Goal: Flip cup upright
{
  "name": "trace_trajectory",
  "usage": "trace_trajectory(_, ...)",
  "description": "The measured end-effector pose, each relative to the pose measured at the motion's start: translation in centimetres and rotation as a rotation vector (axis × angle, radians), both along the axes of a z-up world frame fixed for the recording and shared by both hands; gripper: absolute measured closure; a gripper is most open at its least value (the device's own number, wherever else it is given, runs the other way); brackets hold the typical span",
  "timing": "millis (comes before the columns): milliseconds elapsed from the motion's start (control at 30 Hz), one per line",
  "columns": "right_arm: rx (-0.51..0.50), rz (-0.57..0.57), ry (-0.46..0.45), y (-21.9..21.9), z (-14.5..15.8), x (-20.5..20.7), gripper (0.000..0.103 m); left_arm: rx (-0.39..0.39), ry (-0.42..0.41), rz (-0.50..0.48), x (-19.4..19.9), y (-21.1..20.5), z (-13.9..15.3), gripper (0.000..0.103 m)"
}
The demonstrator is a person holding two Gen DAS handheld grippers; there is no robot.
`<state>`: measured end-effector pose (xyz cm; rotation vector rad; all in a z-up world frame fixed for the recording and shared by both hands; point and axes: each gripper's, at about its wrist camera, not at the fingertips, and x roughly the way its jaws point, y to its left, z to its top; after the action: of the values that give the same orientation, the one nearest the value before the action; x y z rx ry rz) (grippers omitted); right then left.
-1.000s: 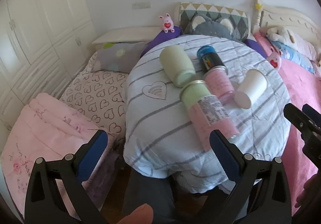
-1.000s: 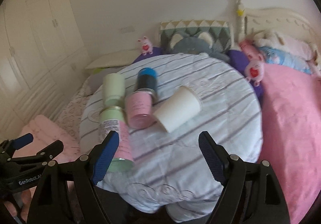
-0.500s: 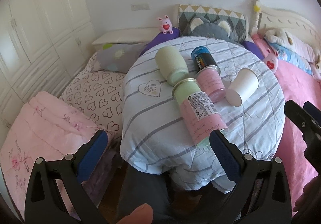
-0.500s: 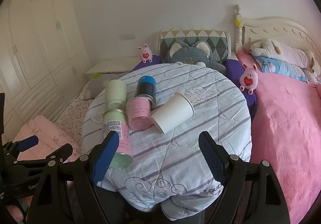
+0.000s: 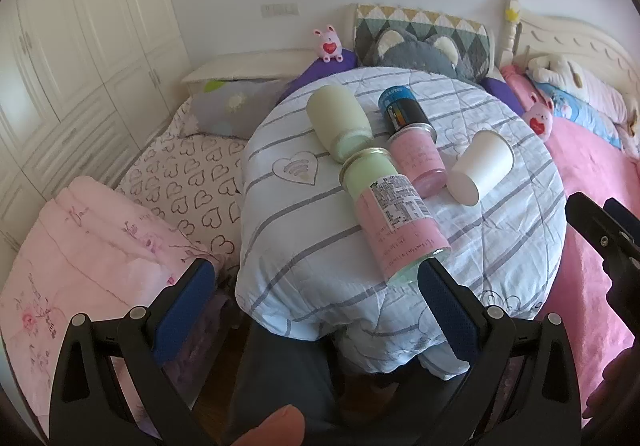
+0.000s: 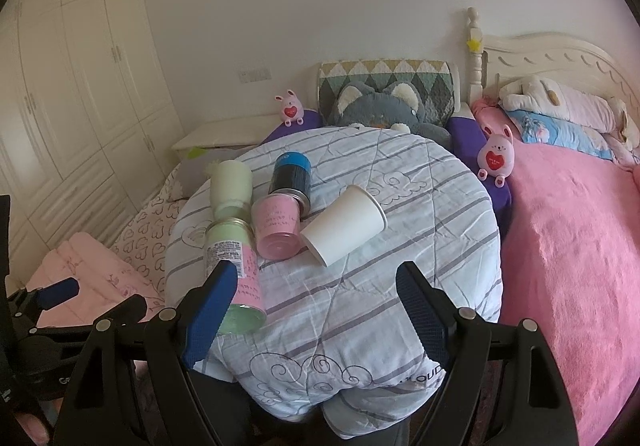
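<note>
A white paper cup [image 5: 480,166] lies on its side on the round table covered with a striped quilt [image 5: 320,246]; it also shows in the right wrist view [image 6: 345,225], its closed base toward me. My left gripper [image 5: 316,310] is open and empty, held short of the table's near edge. My right gripper [image 6: 316,316] is open and empty, also short of the near edge, with the cup beyond its fingers. The right gripper shows at the right edge of the left wrist view [image 5: 600,230].
Several cans lie on the table left of the cup: a green-and-pink one [image 6: 234,270], a pink one [image 6: 276,226], a black-and-blue one [image 6: 291,178] and a pale green jar [image 6: 230,182]. A pink bed [image 6: 560,246] is at the right, folded bedding [image 5: 100,238] at the left.
Both grippers have pulled back and risen from the table, so the table and cup look smaller and farther. The cup and cans have not moved.
</note>
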<state>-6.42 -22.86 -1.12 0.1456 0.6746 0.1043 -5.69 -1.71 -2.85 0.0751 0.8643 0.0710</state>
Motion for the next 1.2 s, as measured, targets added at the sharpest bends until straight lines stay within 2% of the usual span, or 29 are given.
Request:
trace_trajectory(300,0.018,0.007,0.014,-0.8,-0.6,0.3,0.02,-0.058,0.059,0.01,0.7,-1.1,-0.6,0.001)
trace_trajectory(567,0.068,0.027,0.036,-3.3,-1.6,2.4,0.02,-0.078,0.122,0.033,3.7,-3.3,-1.6,0.001)
trace_trajectory(933,0.094,0.071,0.115,-4.7,-4.6,7.6,0.02,-0.213,0.293,0.176,10.1,-3.3,-6.3,0.001)
trace_trajectory(1200,0.09,0.102,0.169,-4.2,-6.3,10.8,0.02,-0.244,0.369,0.216,13.1,-3.0,-8.8,0.002)
